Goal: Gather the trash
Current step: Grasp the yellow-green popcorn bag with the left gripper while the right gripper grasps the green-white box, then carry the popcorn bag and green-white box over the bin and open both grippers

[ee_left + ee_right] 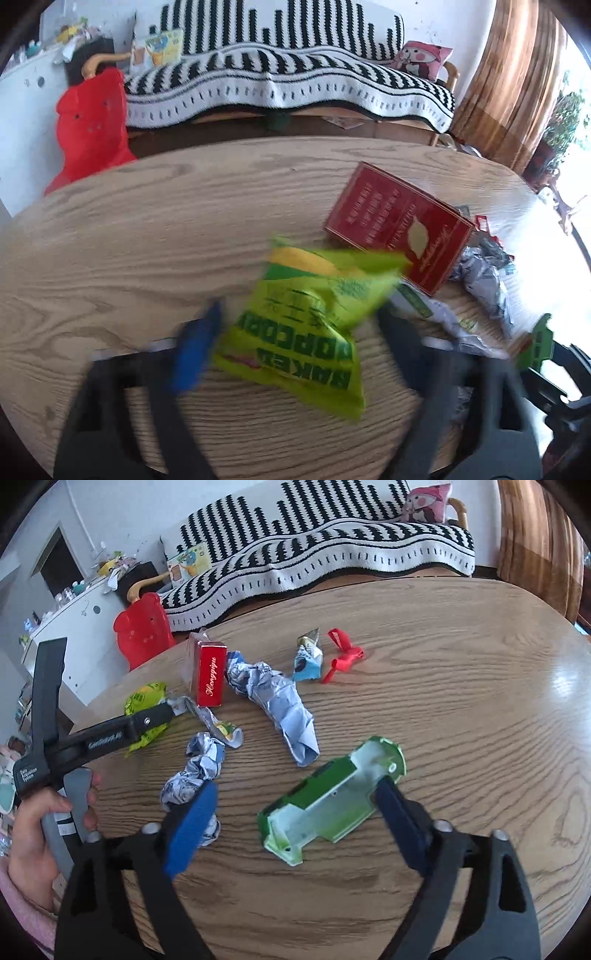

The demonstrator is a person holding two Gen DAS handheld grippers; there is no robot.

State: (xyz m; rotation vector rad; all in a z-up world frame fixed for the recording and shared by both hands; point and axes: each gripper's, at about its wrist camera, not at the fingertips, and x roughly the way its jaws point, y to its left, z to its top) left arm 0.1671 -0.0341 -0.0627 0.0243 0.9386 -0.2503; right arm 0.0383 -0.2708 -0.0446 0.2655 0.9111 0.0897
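Note:
In the left wrist view a yellow-green popcorn bag [306, 317] lies blurred between the fingers of my left gripper [299, 332], which is open around it over the wooden table [147, 221]. A red box [399, 229] lies just beyond. In the right wrist view my right gripper [291, 808] is open around a flattened green carton [332, 801]. Crumpled paper [273, 698], a smaller wad [199, 771], a blue wrapper [306, 657], a red ribbon scrap [343, 657] and the red box [210, 675] lie beyond. The left gripper [173, 709] shows at left by the popcorn bag [144, 701].
A sofa with a black-and-white striped blanket [288, 77] stands behind the table. A red plastic stool [144, 631] stands at the table's far left. A white cabinet [74, 627] is at left. A curtain [517, 74] hangs at right.

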